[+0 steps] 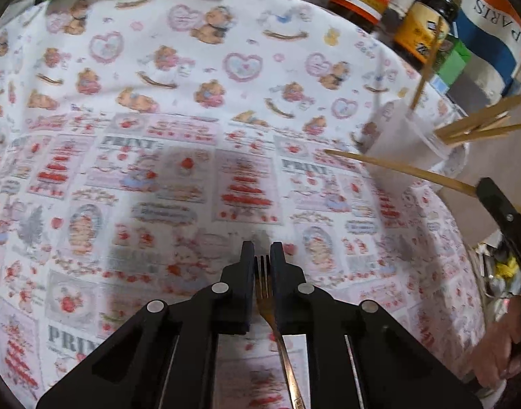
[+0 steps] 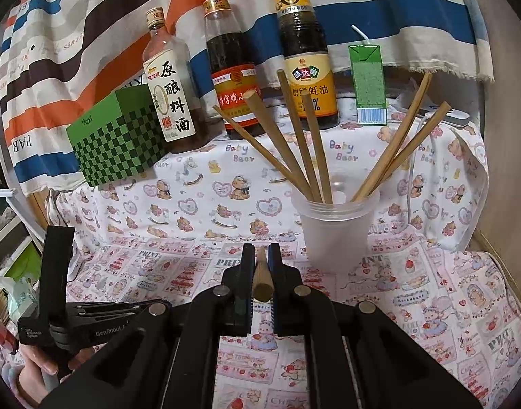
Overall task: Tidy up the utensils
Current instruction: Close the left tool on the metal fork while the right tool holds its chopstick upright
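Note:
My left gripper (image 1: 262,250) is shut on a metal fork (image 1: 264,279), tines forward, above the printed tablecloth. My right gripper (image 2: 261,252) is shut on a wooden chopstick (image 2: 261,277), its butt end toward the camera. In the left wrist view that chopstick (image 1: 396,167) juts out from the right gripper (image 1: 499,204) at the right edge. A translucent plastic cup (image 2: 335,228) holding several wooden chopsticks (image 2: 304,143) stands just ahead and right of the right gripper; it also shows in the left wrist view (image 1: 407,139).
Three sauce bottles (image 2: 231,75) stand along the back by a striped cloth. A green checkered box (image 2: 119,139) is at the back left, a green drink carton (image 2: 368,85) at the back right. The left gripper's body (image 2: 56,306) is at the lower left.

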### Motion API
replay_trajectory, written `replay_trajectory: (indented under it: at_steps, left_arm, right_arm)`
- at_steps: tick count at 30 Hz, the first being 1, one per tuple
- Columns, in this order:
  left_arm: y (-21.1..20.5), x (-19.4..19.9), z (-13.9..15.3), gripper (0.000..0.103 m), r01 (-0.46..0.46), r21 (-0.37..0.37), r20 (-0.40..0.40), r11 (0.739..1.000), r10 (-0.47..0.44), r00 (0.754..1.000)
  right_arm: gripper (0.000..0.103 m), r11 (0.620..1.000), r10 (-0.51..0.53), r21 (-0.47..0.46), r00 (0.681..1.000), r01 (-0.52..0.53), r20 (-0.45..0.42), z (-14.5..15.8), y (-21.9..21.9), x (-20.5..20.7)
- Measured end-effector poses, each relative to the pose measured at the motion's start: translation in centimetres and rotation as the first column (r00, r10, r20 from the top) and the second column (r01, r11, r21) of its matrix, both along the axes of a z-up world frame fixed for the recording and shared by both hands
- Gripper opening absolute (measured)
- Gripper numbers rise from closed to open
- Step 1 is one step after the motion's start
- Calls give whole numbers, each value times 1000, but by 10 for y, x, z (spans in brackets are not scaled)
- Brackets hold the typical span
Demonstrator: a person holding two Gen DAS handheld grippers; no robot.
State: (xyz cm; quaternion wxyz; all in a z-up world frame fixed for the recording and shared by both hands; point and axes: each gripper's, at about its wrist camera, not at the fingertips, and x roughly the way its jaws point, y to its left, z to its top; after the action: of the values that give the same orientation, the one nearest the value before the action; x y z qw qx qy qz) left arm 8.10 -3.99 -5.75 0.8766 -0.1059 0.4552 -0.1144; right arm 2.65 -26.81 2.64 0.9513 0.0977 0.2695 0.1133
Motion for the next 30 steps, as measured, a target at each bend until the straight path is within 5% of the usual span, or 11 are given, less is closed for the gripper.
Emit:
replay_trajectory:
  at_steps: [6,13,17,22,30]
  left_arm:
    - [2,1,-2,37,19,-60,-16,998,-20,1000]
    - [14,1,-6,36,0,-168,-33,986,-5,999]
    - [23,0,-9,21,-31,-195,-46,980,22,999]
    - [32,3,-13,21,-49,-281,-80,959,27,996]
    - [27,1,-12,11,-46,-218,-67,975,32,997]
  right_arm:
    - [8,1000,0,10,1000,0,-8,0,-1,0]
    - [8,1000,6,13,1000,-6,-10,0,-2,1]
    - [8,1000,11,12,1000,-11,-10,0,-1,1]
    - [8,1000,12,10,1000,-12,-10,0,-1,0]
    - [8,1000,13,6,1000,-13,-11,0,-1,1]
